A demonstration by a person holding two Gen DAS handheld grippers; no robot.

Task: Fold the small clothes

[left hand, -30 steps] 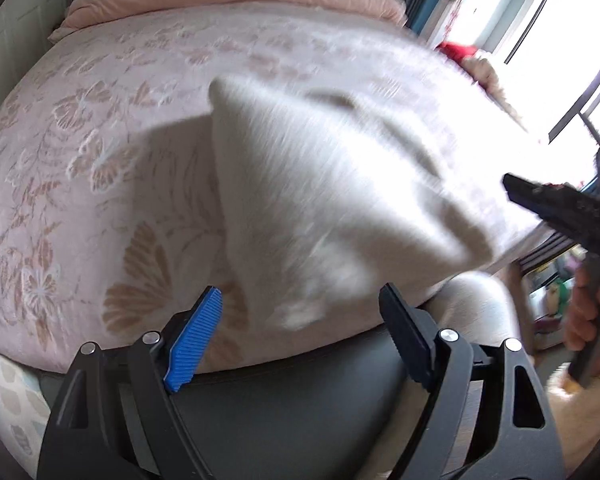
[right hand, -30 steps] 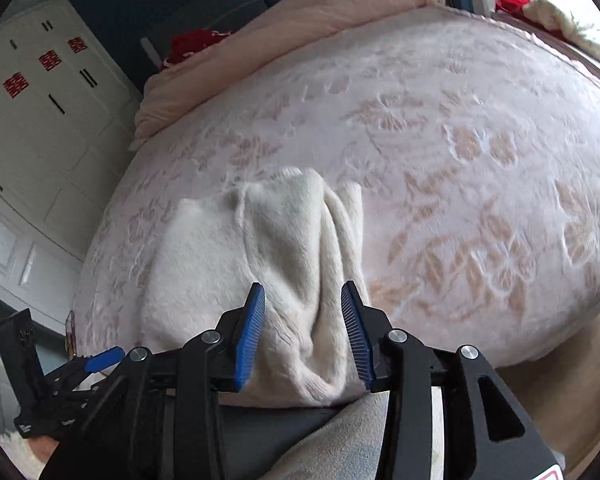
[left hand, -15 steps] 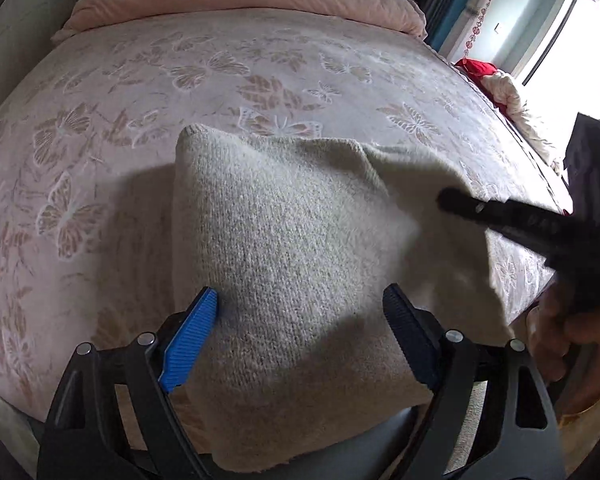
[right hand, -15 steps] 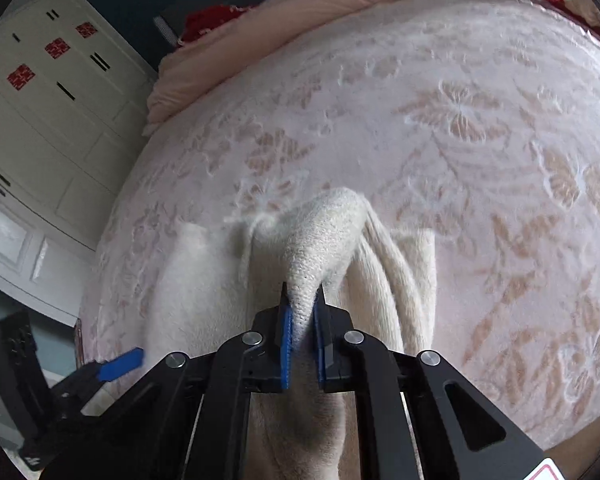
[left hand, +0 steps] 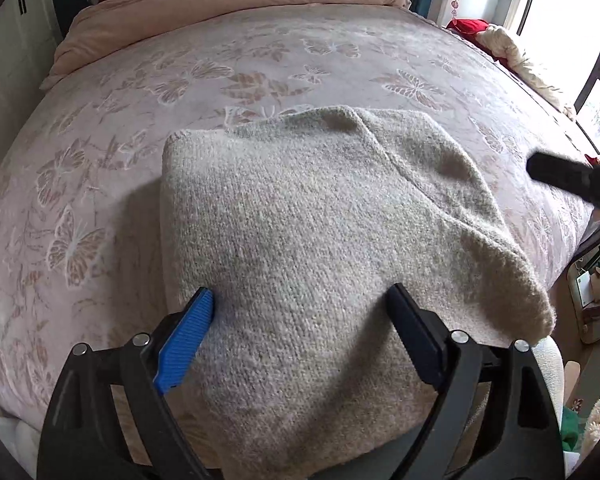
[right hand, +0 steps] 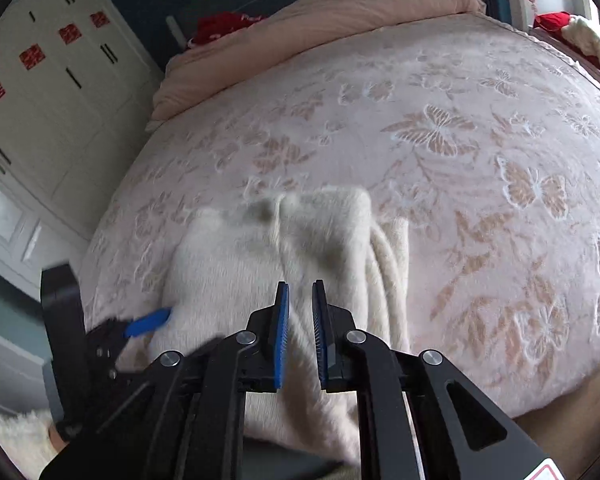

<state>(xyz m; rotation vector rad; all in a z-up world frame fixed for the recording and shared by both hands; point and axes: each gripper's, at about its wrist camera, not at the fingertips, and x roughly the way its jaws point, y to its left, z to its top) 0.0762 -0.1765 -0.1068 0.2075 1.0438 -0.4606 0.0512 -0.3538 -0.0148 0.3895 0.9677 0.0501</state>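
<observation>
A cream knitted sweater (left hand: 320, 220) lies folded on the pink butterfly bedspread (left hand: 100, 160), close to the bed's near edge. My left gripper (left hand: 300, 292) hovers over the sweater's near part. Its jaws are opening wide, with the knit below them and neither pad pressing on it. In the right wrist view the sweater (right hand: 240, 272) is blurred, and my right gripper (right hand: 300, 284) has its jaws almost together above it. The left wrist view shows the right gripper (left hand: 540, 168) just right of the sweater, with no cloth hanging from its tip. The left gripper (right hand: 148, 322) shows at the sweater's left side.
A rolled pink quilt (left hand: 240, 0) lies across the far end of the bed, with a red item beside it. Red and cream clothes (left hand: 500, 40) are piled at the far right by the window. White wardrobe doors (right hand: 40, 100) stand on the left. Clutter (left hand: 596, 288) sits on the floor at right.
The right jaws closed from apart onto a raised ridge of the sweater, then moved right; that ridge now lies flat. The left gripper moved in over the sweater's near part.
</observation>
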